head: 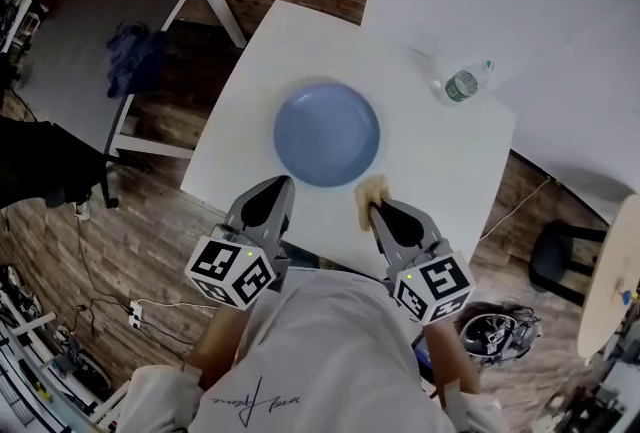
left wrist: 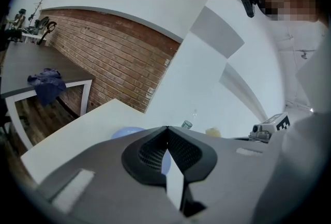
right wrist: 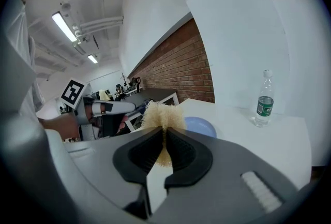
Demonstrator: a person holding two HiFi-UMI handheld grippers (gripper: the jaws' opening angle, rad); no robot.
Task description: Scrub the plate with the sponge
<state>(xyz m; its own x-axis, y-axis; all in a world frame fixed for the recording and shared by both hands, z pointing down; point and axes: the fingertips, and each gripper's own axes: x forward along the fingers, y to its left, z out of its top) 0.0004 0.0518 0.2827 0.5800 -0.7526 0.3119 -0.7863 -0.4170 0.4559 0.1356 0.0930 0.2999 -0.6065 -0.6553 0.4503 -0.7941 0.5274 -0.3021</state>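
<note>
A round blue plate (head: 327, 134) lies in the middle of the white table (head: 440, 161); its edge also shows in the left gripper view (left wrist: 126, 132) and the right gripper view (right wrist: 200, 125). My right gripper (head: 375, 206) is shut on a tan fibrous sponge (head: 371, 191), held above the table just off the plate's near right rim; the sponge (right wrist: 161, 117) sticks out past the closed pads. My left gripper (head: 278, 189) hovers at the table's near edge, just short of the plate's near left rim, shut with nothing between its jaws (left wrist: 166, 130).
A clear water bottle with a green label (head: 462, 83) lies at the table's far right. A grey desk with a blue cloth (head: 135, 56) stands to the left over wood flooring. A brick wall runs behind. A black chair (head: 560, 256) sits at the right.
</note>
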